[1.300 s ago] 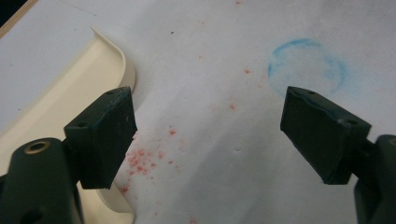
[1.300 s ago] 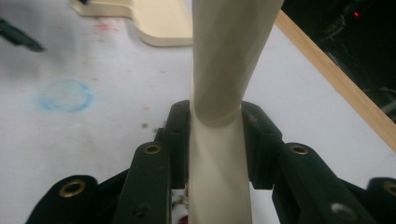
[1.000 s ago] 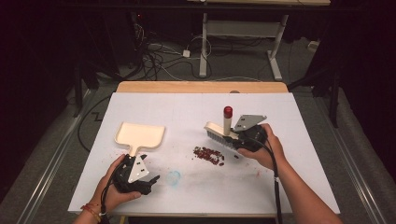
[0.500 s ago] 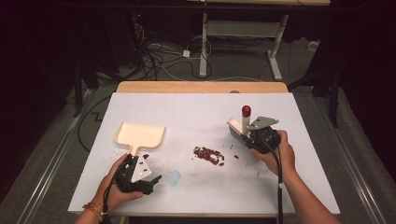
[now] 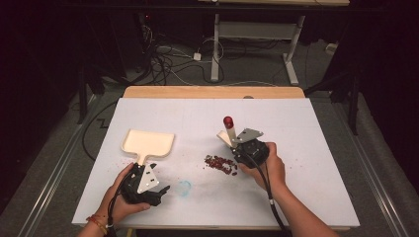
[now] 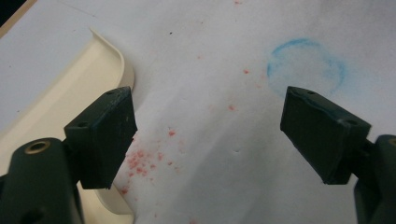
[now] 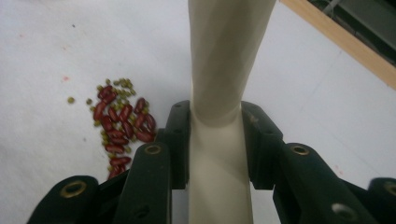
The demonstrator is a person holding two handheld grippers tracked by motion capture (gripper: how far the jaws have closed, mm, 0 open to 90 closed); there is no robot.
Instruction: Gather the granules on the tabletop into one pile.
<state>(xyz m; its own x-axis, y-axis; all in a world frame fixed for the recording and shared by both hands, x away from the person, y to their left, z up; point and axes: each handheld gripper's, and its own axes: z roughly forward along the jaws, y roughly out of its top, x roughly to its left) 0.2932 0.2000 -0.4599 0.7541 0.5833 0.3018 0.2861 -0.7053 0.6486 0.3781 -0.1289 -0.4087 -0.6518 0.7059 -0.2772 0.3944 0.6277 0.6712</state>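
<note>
left gripper [image 5: 163, 190]: black body, grey three-cornered plate on top, black cable
right gripper [image 5: 228, 139]: black, grey plate, black cable trailing back
fingers [image 6: 105, 135]: black blocks, brass-ringed screw holes
left wrist: red and orange bracelets [image 5: 97, 222]

No words, labels, brand names, numbers or signs can be read anywhere in these pictures. The only mark is a plain blue ring [image 6: 306, 65] drawn on the white bench [image 5: 316, 128], with no letters in or around it.
</note>
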